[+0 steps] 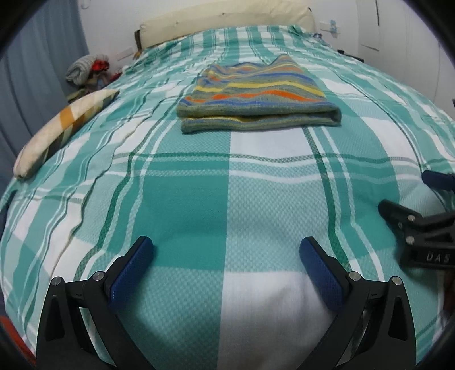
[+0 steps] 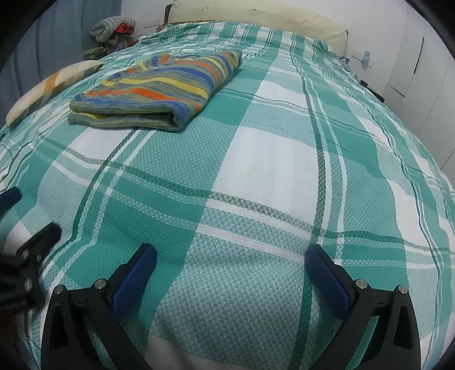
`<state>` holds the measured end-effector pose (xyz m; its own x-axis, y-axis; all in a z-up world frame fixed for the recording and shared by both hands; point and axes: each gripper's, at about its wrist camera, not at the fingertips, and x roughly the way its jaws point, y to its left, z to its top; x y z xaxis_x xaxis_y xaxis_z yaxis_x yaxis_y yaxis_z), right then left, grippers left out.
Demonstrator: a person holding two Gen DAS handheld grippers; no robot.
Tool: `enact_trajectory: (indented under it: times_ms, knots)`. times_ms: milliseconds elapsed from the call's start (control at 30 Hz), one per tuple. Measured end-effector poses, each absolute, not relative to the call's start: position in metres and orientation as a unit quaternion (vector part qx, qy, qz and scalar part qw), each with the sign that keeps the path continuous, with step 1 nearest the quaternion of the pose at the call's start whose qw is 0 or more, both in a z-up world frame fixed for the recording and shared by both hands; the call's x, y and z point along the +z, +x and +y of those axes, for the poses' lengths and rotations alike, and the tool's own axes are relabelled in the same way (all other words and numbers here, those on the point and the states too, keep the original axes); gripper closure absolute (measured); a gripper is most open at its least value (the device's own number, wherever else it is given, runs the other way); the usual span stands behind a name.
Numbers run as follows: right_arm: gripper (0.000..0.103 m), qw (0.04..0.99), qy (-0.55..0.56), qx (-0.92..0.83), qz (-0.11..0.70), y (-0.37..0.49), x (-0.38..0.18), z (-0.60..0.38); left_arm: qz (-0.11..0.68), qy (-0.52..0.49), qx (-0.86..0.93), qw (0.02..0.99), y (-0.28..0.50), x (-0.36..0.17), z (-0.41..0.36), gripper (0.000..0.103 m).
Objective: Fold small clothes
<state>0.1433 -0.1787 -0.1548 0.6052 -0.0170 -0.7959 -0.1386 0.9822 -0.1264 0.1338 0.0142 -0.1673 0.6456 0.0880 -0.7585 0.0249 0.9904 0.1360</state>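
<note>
A striped knit garment (image 1: 256, 94) in green, yellow, orange and blue lies folded in a neat stack on the bed, far ahead of both grippers; it also shows in the right wrist view (image 2: 159, 91) at the upper left. My left gripper (image 1: 226, 250) is open and empty, low over the bedspread near the front. My right gripper (image 2: 231, 257) is open and empty too, beside the left one. The right gripper shows at the right edge of the left wrist view (image 1: 421, 224). The left gripper shows at the left edge of the right wrist view (image 2: 25, 250).
The green and white plaid bedspread (image 1: 184, 199) covers the bed. A yellow-checked pillow (image 1: 65, 128) lies at the left edge. A pile of clothes (image 1: 85, 67) sits beyond it by the curtain. A cream headboard (image 1: 227, 20) stands at the far end, with white cupboards (image 2: 421, 71) to the right.
</note>
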Motion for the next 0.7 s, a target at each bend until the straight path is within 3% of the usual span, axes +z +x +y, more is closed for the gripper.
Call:
enact_trajectory:
  times_ms: [133, 233, 367, 467, 533, 600, 700]
  knots:
    - [0.000, 0.883, -0.076, 0.042, 0.460, 0.146, -0.151, -0.182, 0.475, -0.009, -0.036, 0.879, 0.152, -0.148, 0.039, 0.003]
    - [0.000, 0.862, -0.049, 0.093, 0.496, 0.157, -0.136, -0.194, 0.443, -0.102, -0.084, 0.887, 0.176, -0.109, 0.078, 0.004]
    - [0.001, 0.870, 0.072, 0.145, 0.466, 0.194, -0.101, -0.223, 0.438, -0.145, -0.110, 0.881, 0.255, -0.078, 0.115, 0.003]
    - [0.002, 0.852, 0.191, 0.188, 0.450, 0.253, -0.088, -0.239, 0.477, -0.136, -0.113, 0.861, 0.326, -0.092, 0.124, 0.004]
    - [0.011, 0.833, 0.243, 0.206, 0.452, 0.293, -0.093, -0.241, 0.499, -0.118, -0.116, 0.851, 0.358, -0.107, 0.119, 0.004]
    - [0.028, 0.814, 0.268, 0.217, 0.467, 0.330, -0.106, -0.236, 0.509, -0.130, -0.138, 0.840, 0.377, -0.119, 0.116, 0.004]
    - [0.034, 0.783, 0.295, 0.247, 0.489, 0.370, -0.132, -0.219, 0.526, -0.161, -0.168, 0.818, 0.402, -0.138, 0.108, 0.004]
